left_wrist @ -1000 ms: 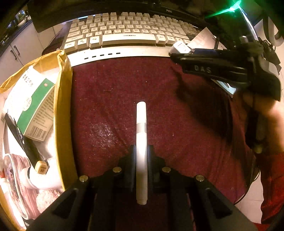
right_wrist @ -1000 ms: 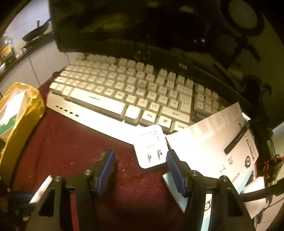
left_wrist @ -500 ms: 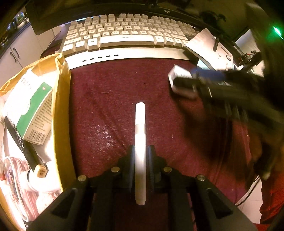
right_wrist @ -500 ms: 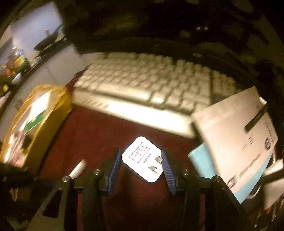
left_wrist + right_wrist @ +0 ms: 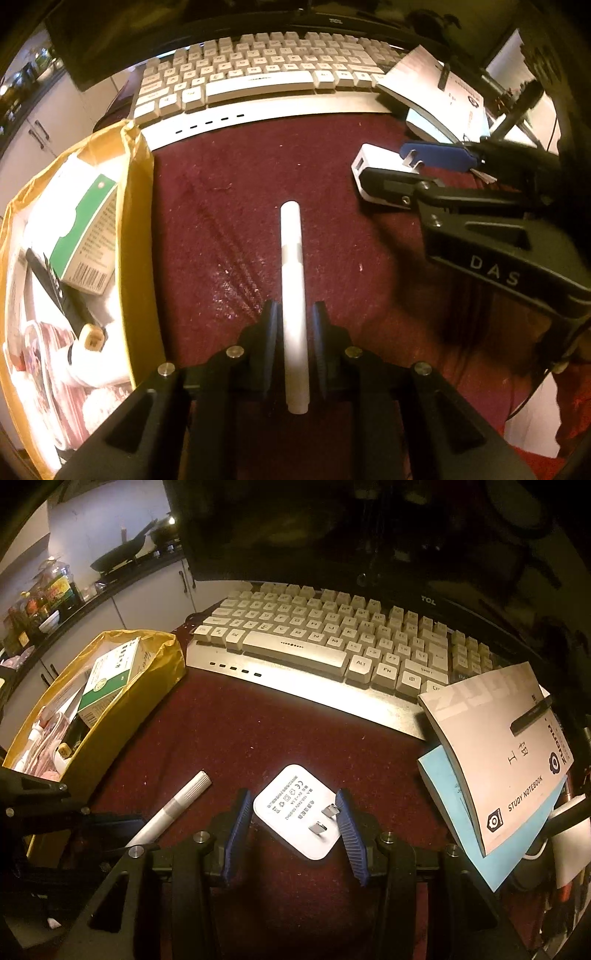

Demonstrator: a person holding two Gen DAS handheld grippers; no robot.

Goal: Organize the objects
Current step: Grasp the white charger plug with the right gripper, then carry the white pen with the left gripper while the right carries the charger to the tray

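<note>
Between the keyboard point(image 5: 332, 646) and the yellow box point(image 5: 142, 236), the left hand-held gripper point(image 5: 293, 325) grasps the pen point(image 5: 293, 295) while the right hand-held gripper point(image 5: 291, 823) clamps the charger point(image 5: 299, 808). Lift both level, then lower them into the box.

A slim white cylindrical marker pen point(image 5: 292, 295) with a grey band near its middle lies along the dark red cloth-covered bench point(image 5: 229, 206), its rounded cap end pointing toward the keyboard side. A flat white square plastic plug adapter point(image 5: 301, 808), two metal prongs facing up and small printed text on its face, sits tilted a little to the pen's right. At the far left stands an open yellow fabric storage box point(image 5: 125, 709), already filled with cartons and small items.
</note>
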